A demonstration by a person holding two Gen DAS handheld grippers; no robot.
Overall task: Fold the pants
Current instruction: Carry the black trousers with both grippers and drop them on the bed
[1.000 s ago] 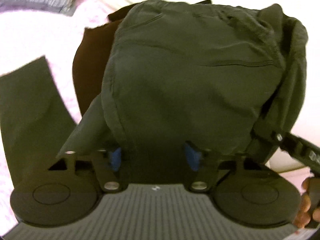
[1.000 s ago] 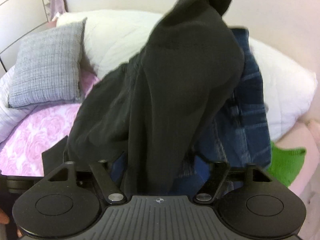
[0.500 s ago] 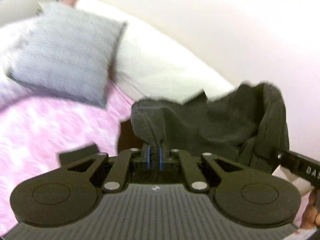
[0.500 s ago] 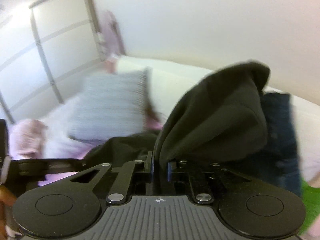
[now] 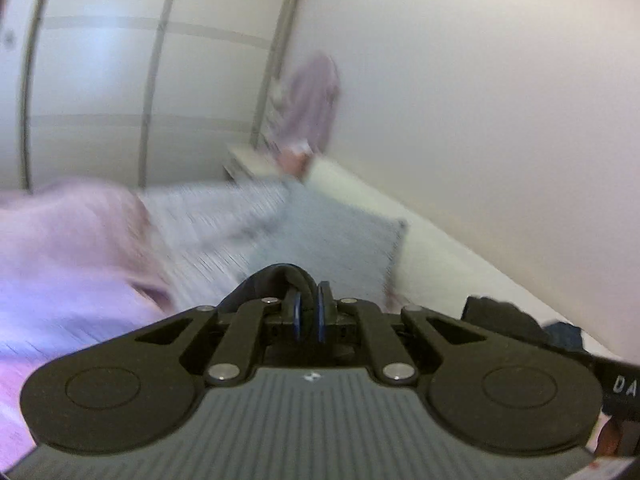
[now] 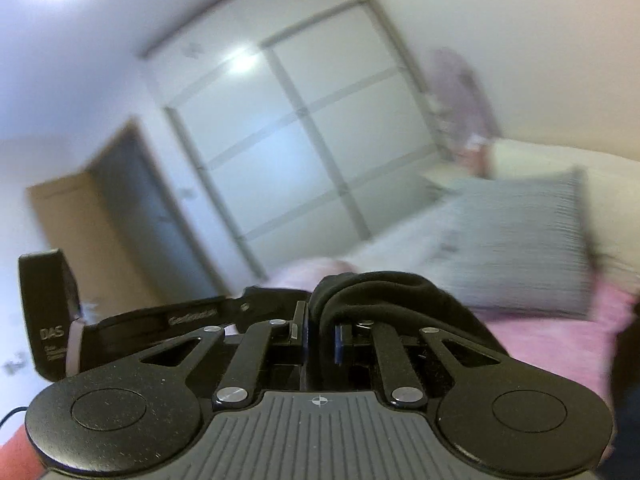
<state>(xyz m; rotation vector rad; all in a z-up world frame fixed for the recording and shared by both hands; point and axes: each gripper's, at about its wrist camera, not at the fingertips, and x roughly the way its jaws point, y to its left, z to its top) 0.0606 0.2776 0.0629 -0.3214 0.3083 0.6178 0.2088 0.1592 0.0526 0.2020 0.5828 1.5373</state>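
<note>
The right hand-held gripper (image 6: pixel 318 338) is pinching a bunched fold of the dark pants (image 6: pixel 384 292) between its closed jaws, the cloth humping up just ahead of them. Beyond it to the right, a grey cushion (image 6: pixel 520 248) is lying on the pink bed (image 6: pixel 560 344). The left hand-held gripper (image 6: pixel 256 300) is showing just beside it on the left, and a blurred wardrobe (image 6: pixel 304 128) is standing far ahead.

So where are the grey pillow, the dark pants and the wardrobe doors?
grey pillow (image 6: pixel 516 248), right wrist view, its striped face.
dark pants (image 6: pixel 384 286), right wrist view, bunched fold above the gripper.
wardrobe doors (image 6: pixel 304 128), right wrist view, middle panel.
</note>
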